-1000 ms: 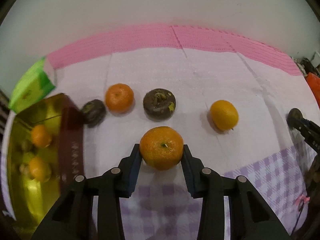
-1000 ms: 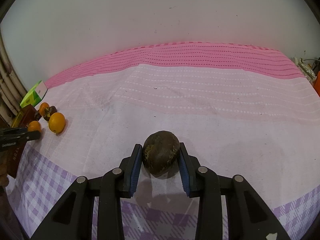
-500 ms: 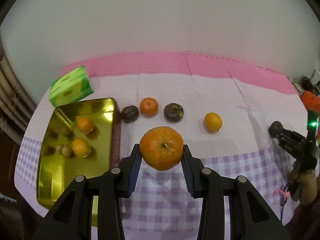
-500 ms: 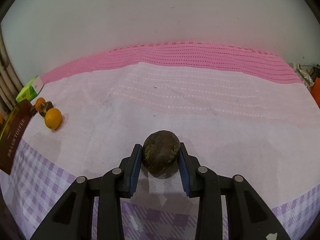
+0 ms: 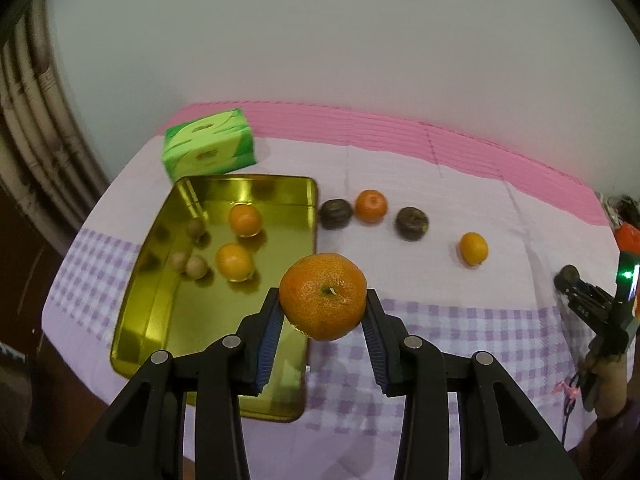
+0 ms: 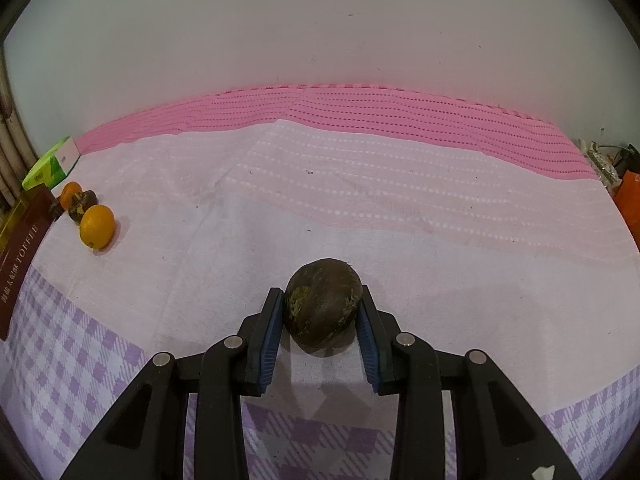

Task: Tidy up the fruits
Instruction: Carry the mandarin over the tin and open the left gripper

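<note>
Left gripper (image 5: 322, 312) has its jaws closed on a tangerine (image 5: 322, 295), held in the air just past the tray's (image 5: 168, 320) right edge, roughly over its near corner. Right gripper (image 6: 322, 314) has its jaws clamped on a dark fruit (image 6: 323, 306), low over the cloth (image 6: 360, 200), well right of everything else; can't tell if the fruit touches the cloth. Progress: the tray holds two oranges (image 5: 245, 220) (image 5: 234, 261) plus three small tan round fruits (image 5: 196, 267) (type unclear, view is distorted). Left on the table, right of the tray: dark fruit (image 5: 336, 213) just beside the tray wall, orange (image 5: 371, 205), another dark fruit (image 5: 412, 223), and one more orange (image 5: 473, 248) further right. Green box (image 5: 208, 145) sits behind the tray, not part of the sort as far as I can judge. So roughly a third done: two fruits in hand, four loose. Next call looks like dropping the tangerine into the tray; where the dark ones belong isn't evident from here.
</note>
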Demonstrator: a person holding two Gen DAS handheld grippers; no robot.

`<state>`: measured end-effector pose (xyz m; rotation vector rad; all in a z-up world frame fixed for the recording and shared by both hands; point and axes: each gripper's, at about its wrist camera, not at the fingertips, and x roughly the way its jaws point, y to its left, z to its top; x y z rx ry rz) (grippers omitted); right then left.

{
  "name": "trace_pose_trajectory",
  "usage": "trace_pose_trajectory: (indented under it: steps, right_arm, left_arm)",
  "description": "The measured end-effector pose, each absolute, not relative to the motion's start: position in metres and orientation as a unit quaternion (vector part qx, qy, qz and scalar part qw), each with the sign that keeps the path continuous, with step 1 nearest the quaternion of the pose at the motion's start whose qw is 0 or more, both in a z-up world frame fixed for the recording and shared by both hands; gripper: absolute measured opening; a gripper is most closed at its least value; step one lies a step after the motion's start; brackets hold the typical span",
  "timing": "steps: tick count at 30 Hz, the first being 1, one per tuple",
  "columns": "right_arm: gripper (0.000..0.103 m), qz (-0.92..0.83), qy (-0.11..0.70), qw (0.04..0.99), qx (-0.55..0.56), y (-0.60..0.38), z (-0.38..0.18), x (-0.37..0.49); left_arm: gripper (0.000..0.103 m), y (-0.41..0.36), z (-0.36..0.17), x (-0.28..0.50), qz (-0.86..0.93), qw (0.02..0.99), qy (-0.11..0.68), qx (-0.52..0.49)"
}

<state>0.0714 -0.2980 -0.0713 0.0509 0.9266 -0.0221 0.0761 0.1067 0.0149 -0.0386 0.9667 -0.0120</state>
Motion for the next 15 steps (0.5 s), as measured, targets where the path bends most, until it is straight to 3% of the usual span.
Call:
trace_pose_trajectory:
  steps: [15]
  right_arm:
    - [0.033, -0.012, 0.447, 0.894, 0.022, -0.296, -0.071, 0.073]
  left_arm:
    - [0.04, 0.175, -0.007, 0.063, 0.06, 0.875, 0.479, -0.047]
